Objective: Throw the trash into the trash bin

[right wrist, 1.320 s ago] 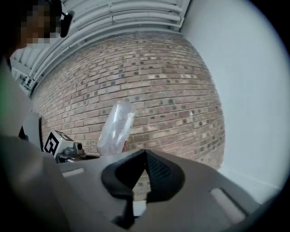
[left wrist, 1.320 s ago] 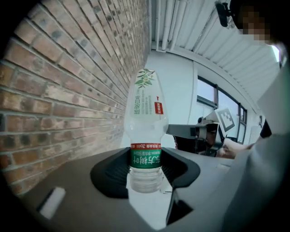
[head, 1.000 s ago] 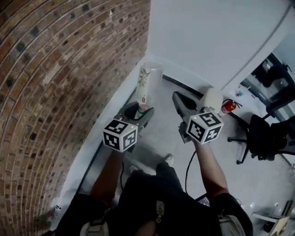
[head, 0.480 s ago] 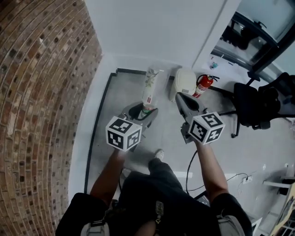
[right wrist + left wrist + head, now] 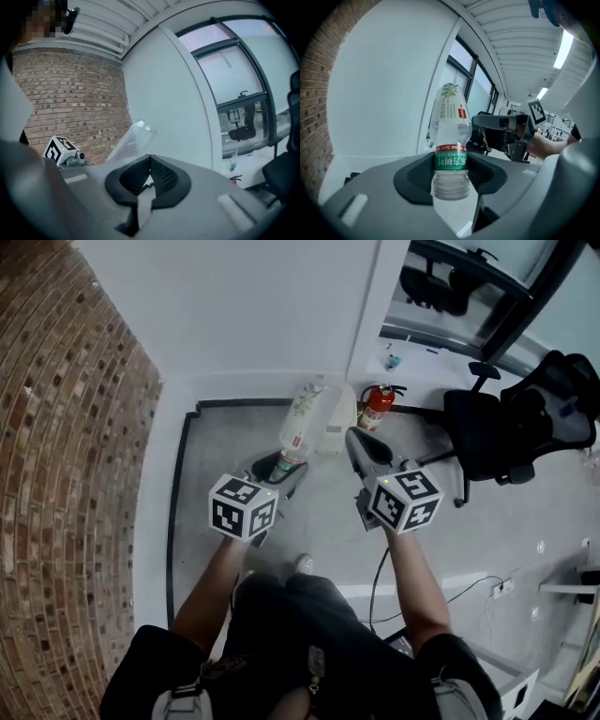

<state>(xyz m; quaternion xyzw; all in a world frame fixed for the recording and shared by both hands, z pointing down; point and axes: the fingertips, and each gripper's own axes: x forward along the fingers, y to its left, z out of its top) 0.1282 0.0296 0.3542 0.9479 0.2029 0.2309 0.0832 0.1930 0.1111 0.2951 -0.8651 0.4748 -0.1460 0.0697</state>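
A clear plastic bottle (image 5: 302, 418) with a green label sticks up and away from my left gripper (image 5: 278, 468), which is shut on its lower end. In the left gripper view the bottle (image 5: 450, 140) stands upright between the dark pads of that gripper (image 5: 450, 183). My right gripper (image 5: 354, 439) hovers just to the right, its jaws closed tip to tip on nothing (image 5: 149, 159). A white trash bin (image 5: 342, 414) stands on the floor by the wall, partly hidden behind the bottle. The bottle (image 5: 131, 140) also shows at the left of the right gripper view.
A red fire extinguisher (image 5: 377, 407) stands right of the bin. A black office chair (image 5: 492, 432) is further right. A brick wall (image 5: 75, 474) runs along the left and a white wall (image 5: 253, 315) lies ahead. A cable (image 5: 469, 592) lies on the floor.
The view has swung away from the brick wall toward the white wall corner. Both grippers moved along with it, the bottle still held. The bin and extinguisher now sit just beyond the grippers.
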